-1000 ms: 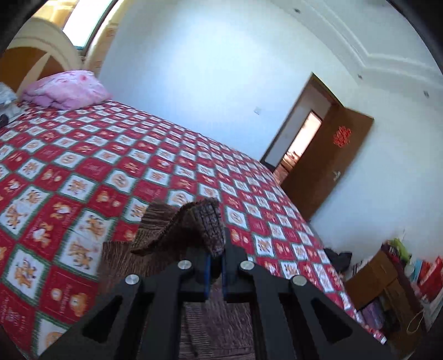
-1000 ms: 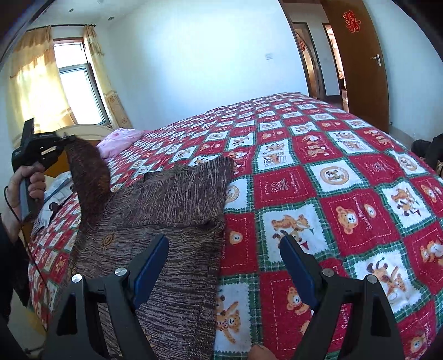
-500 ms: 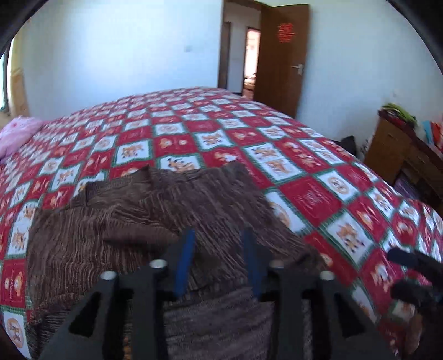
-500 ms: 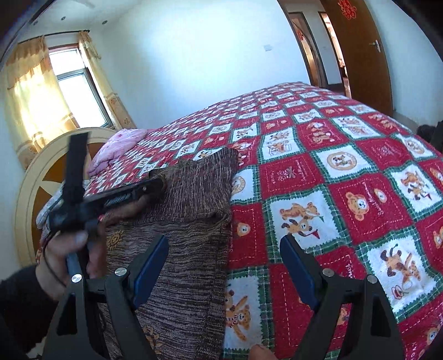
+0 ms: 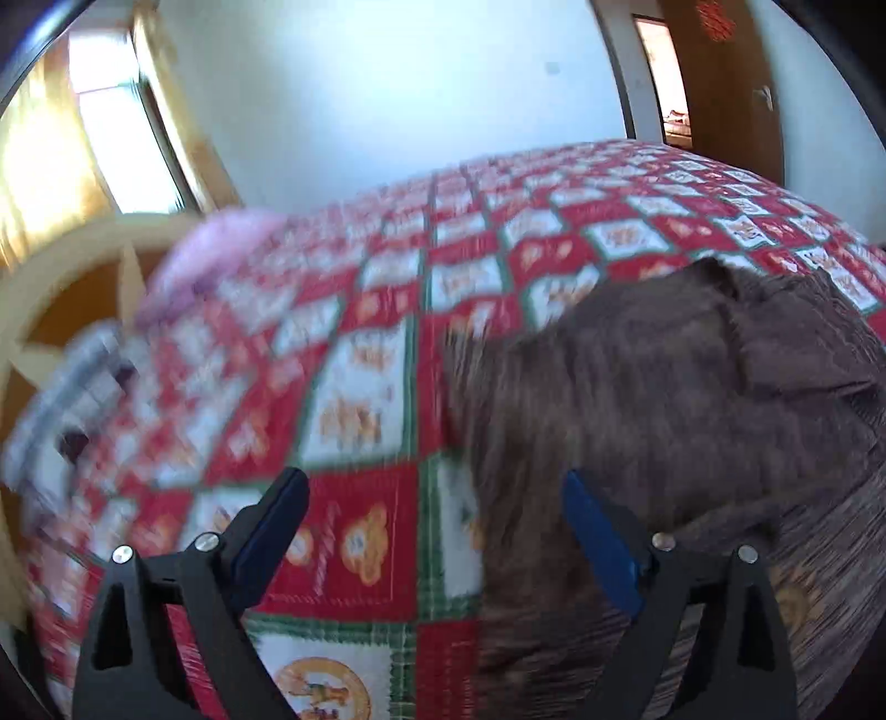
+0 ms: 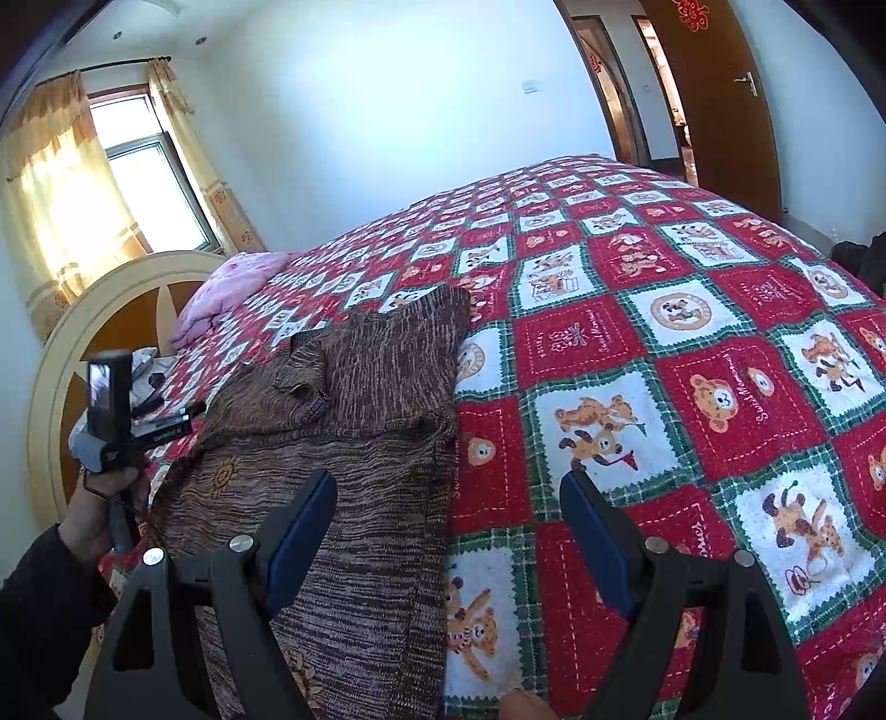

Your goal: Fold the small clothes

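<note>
The bedspread (image 6: 692,354) carries stitched cursive lettering in its red squares, right of centre in the right wrist view; beside a bear's head it appears to read "Sweet Memories", though the script is small and not certain. A red paper emblem (image 6: 690,13) on the brown door (image 6: 720,111), upper right, looks like a double-happiness character. White print on the left gripper (image 6: 166,421), at the left edge, is too small to read.

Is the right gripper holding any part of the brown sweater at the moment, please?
No, the right gripper stands open with nothing pressed between its pads, over the edge of the brown sweater on the bedspread.
</note>
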Motion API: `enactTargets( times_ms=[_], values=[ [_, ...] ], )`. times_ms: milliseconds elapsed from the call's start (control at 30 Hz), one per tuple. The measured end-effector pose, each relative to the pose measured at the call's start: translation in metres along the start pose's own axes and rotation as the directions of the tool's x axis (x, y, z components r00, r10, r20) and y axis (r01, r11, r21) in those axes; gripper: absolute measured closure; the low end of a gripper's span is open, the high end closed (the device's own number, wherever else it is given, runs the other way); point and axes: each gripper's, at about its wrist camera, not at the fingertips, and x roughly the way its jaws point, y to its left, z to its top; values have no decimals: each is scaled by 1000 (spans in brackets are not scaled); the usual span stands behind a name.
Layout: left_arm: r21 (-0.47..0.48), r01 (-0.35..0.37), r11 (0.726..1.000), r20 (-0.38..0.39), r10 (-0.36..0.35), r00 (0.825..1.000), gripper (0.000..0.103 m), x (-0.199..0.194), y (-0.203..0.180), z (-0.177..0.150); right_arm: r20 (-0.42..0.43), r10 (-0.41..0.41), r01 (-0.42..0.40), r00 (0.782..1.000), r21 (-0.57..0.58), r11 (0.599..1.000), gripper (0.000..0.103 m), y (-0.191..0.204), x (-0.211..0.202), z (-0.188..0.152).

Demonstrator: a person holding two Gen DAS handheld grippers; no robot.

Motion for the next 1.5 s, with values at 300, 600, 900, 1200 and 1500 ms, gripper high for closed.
enactTargets(
  times_ms=[300,600,900,1200,1500],
  values=[
    [0,70,998,-58,-70,996,3,15,-12,-16,-104,-46,16,993,-274,962,19,117,33,50],
    [-72,106,992,-23,-108,994,2,13,12,-26,-270,-120,31,955,-311,950,20,187,187,69],
    [-111,155,982,-26,-159,987,2,17,18,-27,-144,-428,424,892,-58,904,20,79,180,104],
    [-120,163,979,-15,-166,986,2,17,20,-28,-170,-96,87,981,-56,995,20,100,144,84],
    [-133,186,973,5,-187,982,0,15,22,-29,-308,-58,49,950,-35,998,65,112,173,48]
  ],
)
